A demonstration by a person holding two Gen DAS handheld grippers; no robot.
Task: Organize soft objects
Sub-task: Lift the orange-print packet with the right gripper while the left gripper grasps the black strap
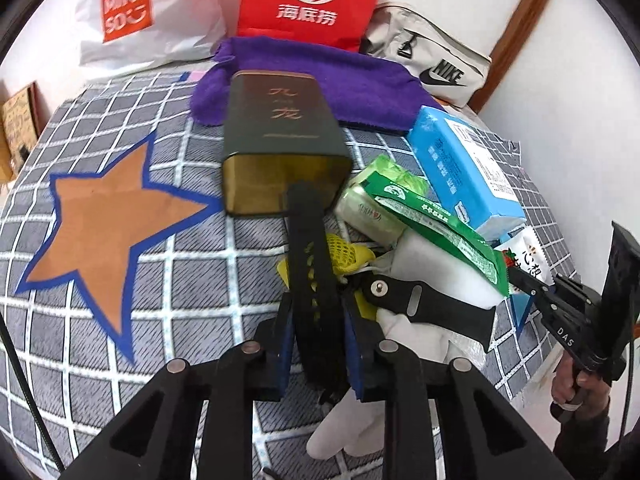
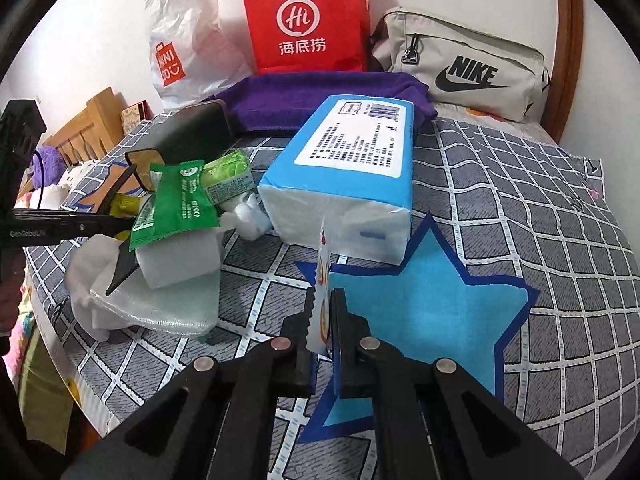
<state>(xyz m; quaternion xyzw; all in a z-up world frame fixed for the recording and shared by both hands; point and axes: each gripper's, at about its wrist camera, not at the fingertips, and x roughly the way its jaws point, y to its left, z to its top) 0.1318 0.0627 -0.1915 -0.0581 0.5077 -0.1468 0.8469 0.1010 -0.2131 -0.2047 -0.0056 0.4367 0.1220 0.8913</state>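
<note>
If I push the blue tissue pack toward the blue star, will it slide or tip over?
The blue tissue pack lies flat on its broad side, so it will likely slide, not tip. Its soft plastic wrap may dent under a fingertip. The checked cloth could bunch and drag.

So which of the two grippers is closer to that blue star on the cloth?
Right. The right gripper, pinching a small packet, hovers over the blue star; the left gripper holds a black strap by the pile.
</note>
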